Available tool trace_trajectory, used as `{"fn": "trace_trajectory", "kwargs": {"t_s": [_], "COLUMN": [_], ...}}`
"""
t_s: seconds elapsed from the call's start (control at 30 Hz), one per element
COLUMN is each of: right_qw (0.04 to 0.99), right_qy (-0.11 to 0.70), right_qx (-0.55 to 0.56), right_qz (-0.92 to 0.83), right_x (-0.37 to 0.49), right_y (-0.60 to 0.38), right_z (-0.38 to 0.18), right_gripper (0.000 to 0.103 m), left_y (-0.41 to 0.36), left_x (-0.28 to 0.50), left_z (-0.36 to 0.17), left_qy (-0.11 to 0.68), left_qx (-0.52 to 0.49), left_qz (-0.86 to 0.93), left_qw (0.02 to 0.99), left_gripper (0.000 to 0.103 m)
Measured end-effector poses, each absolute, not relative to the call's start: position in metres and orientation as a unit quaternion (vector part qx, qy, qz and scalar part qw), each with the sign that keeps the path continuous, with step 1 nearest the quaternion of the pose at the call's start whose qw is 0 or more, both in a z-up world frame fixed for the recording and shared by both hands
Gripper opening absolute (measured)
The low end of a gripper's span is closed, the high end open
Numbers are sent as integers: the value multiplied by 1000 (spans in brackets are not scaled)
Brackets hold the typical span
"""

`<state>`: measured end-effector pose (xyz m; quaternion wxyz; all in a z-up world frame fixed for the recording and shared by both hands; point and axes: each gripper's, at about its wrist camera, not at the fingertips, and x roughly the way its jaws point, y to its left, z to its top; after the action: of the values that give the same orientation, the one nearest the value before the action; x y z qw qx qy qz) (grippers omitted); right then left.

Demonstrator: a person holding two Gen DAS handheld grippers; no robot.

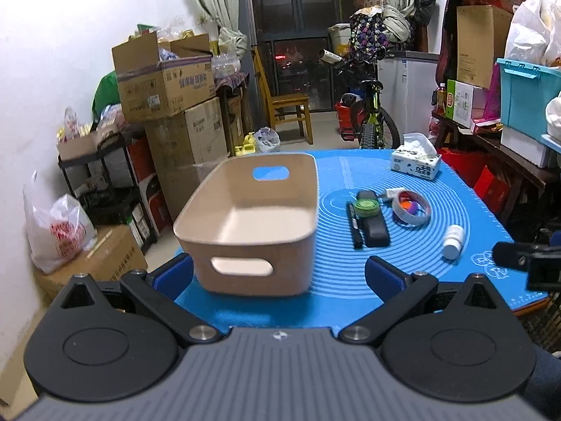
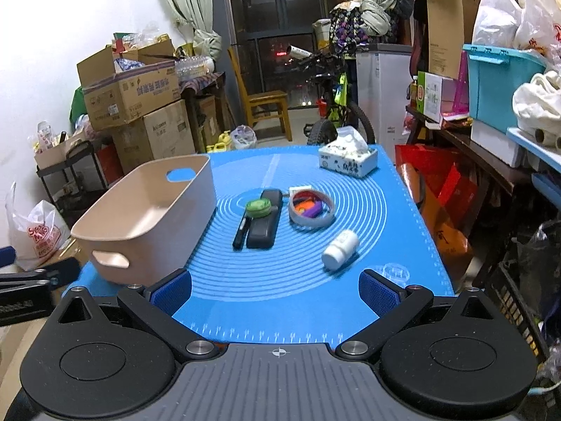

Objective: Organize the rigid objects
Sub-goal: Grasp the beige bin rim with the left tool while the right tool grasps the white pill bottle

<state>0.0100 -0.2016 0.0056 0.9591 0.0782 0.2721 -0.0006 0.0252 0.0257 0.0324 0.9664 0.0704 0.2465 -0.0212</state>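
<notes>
An empty beige bin (image 1: 245,224) (image 2: 147,217) with cut-out handles stands on the left of the blue mat (image 1: 438,217) (image 2: 378,210). To its right lie a black marker (image 1: 354,226) (image 2: 242,228), a black case (image 1: 375,228) (image 2: 264,224) with a green tape roll (image 1: 366,205) (image 2: 257,207) on it, a grey ring (image 1: 412,207) (image 2: 311,208) around small coloured pieces, and a white bottle (image 1: 454,242) (image 2: 340,249) on its side. My left gripper (image 1: 278,273) is open just before the bin. My right gripper (image 2: 275,289) is open over the mat's near edge.
A tissue box (image 1: 415,161) (image 2: 349,158) sits at the mat's far end. Cardboard boxes (image 1: 164,84), a wooden chair (image 1: 287,105) and a bicycle (image 1: 371,115) stand beyond the table. A shelf with a teal crate (image 2: 501,84) lines the right side.
</notes>
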Motion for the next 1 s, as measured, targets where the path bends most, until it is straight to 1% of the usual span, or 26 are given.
{"fn": "trace_trajectory", "kwargs": {"t_s": [0.13,0.27,0.4,0.6,0.77,0.93,1.0], "right_qw": [958,958,954,941,927,910,905], "right_qy": [269,270,278,308,340,373,382], "right_qx": [93,95,94,101,99,100,89], "right_qz": [-11,-34,-56,-92,-123,-152,-164], "right_x": [37,69,99,147,184,212,220], "right_y": [-210,-218,-224,-233,-241,-250,-252], "right_z": [10,6,-5,-33,-60,-90,-100], "right_gripper": [101,101,101,101,101,101,101], "left_y": [41,59,75,105,117,132,136], "left_x": [52,81,123,178,225,269,280], "left_z": [40,47,46,38,27,9,2], "left_qy": [258,246,259,283,321,383,403], "left_qx": [62,70,79,38,49,34,30], "left_qz": [-17,6,12,24,29,19,28], "left_qw": [964,967,962,958,945,923,914], "left_gripper": [103,102,102,102,102,101,98]}}
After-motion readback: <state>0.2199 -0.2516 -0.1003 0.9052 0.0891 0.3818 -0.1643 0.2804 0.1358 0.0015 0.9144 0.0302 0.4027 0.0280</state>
